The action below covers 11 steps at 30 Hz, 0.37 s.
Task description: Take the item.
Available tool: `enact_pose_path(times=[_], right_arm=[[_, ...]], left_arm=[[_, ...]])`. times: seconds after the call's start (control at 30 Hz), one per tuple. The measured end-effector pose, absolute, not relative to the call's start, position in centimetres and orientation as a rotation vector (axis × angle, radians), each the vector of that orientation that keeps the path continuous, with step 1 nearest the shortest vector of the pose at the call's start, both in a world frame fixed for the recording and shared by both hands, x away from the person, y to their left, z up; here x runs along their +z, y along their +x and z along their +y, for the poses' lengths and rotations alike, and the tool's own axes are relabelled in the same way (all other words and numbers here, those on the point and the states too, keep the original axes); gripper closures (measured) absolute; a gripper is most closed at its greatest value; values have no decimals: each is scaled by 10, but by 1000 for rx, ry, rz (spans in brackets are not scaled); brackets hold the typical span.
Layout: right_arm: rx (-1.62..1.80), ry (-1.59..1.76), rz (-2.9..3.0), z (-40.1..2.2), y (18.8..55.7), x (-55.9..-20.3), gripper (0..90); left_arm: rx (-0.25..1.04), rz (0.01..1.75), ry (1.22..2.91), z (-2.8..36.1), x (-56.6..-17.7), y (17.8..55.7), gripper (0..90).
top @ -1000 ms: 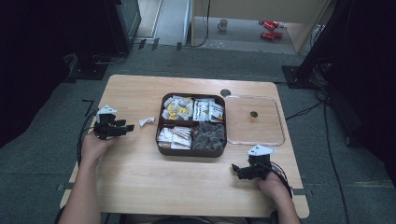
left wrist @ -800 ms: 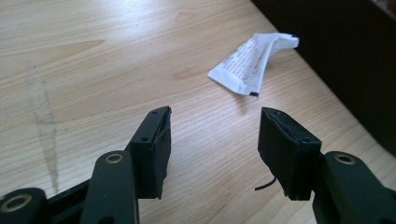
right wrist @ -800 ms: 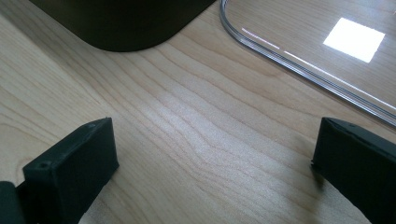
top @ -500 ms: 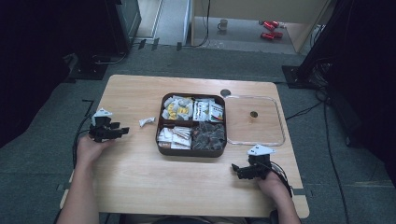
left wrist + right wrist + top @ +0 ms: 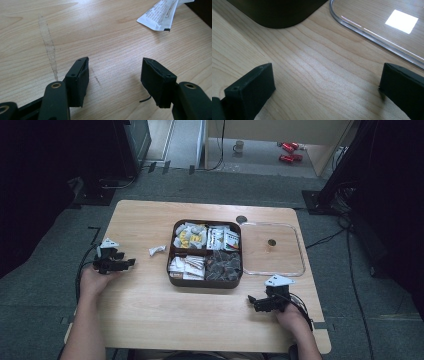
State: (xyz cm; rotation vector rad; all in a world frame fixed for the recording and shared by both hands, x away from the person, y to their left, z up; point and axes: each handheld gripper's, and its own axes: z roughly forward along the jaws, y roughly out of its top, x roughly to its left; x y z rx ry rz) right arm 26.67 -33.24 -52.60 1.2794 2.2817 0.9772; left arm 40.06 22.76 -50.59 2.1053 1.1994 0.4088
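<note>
Your left tongs (image 5: 131, 263), their jaws just widening with nothing between them, are sitting near the small white paper sachet (image 5: 157, 250) lying on the pale wooden desk (image 5: 150, 310) beside the brown four-compartment tray (image 5: 205, 281); it is not yet packed. Your right tongs (image 5: 251, 301) are resting spread and empty.

Wood table (image 5: 150, 320) w/ brown tray (image 5: 172, 276), clear lid (image 5: 300, 270), white packet (image 5: 157, 250) alongside

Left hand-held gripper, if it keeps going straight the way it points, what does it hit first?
Probably the white packet lying ahead of the open left hand-held gripper, slightly off to one side; bare table lies between.
</note>
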Motion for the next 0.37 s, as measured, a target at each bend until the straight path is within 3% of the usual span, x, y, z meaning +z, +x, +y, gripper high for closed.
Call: enact_pose_path(times=[0.37], right_arm=[[977,1279,2282,-332,267,-526,0]], left_arm=[[495,1198,2091,226,-511,399,337]])
